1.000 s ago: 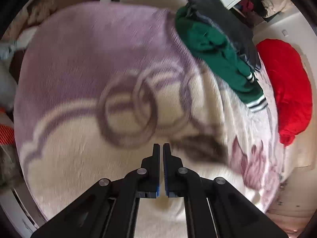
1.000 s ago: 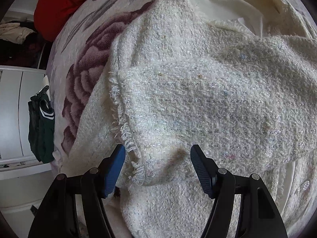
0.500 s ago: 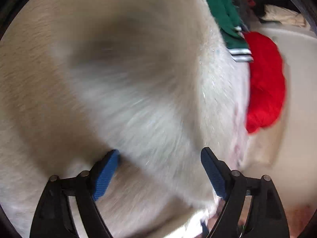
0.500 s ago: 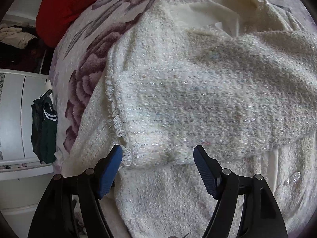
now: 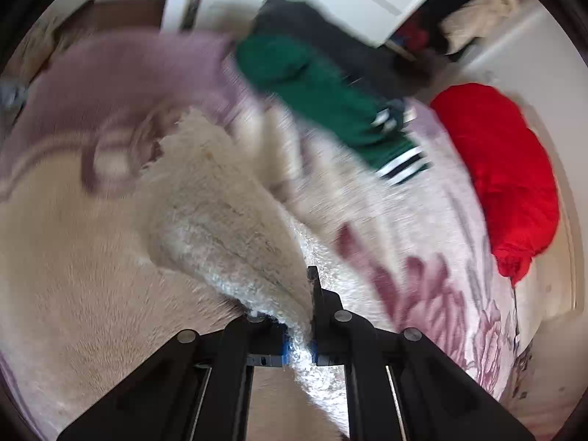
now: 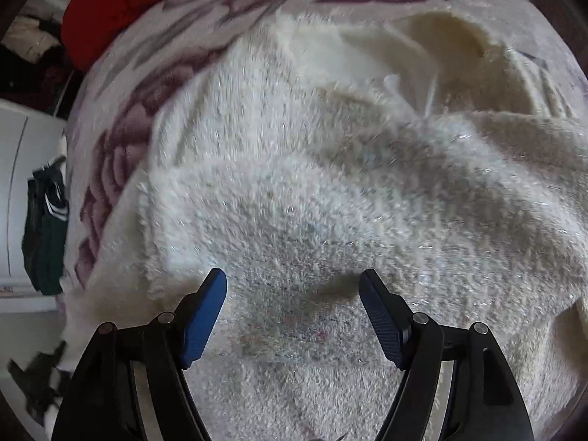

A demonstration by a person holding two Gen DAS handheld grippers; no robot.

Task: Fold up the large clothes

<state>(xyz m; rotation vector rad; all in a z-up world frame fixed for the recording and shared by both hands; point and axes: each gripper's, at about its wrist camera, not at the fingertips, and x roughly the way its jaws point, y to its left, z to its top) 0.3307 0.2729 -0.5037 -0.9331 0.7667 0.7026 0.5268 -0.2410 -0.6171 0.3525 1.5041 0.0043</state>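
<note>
Left wrist view: the left gripper (image 5: 299, 334) has just snapped closed, and its fingers (image 5: 313, 294) now pinch an edge of the cream fuzzy garment (image 5: 228, 220), which rises from the bed (image 5: 459, 312) as a drawn-up ridge. A green garment (image 5: 323, 99) and a red garment (image 5: 507, 169) lie toward the bed's far edge, well apart from the work. The step in hand looks like carrying this pinched edge across to make a fold.

Right wrist view: the right gripper (image 6: 293, 294) hangs over the cream fuzzy garment (image 6: 330, 202) with its fingers (image 6: 205, 312) spread wide and nothing clamped between them; the cloth lies rumpled across the flowered bed (image 6: 154, 58). The next move probably calls for these fingers to come down and grip a matching edge, so both hands can lift and lay the fold evenly.
</note>
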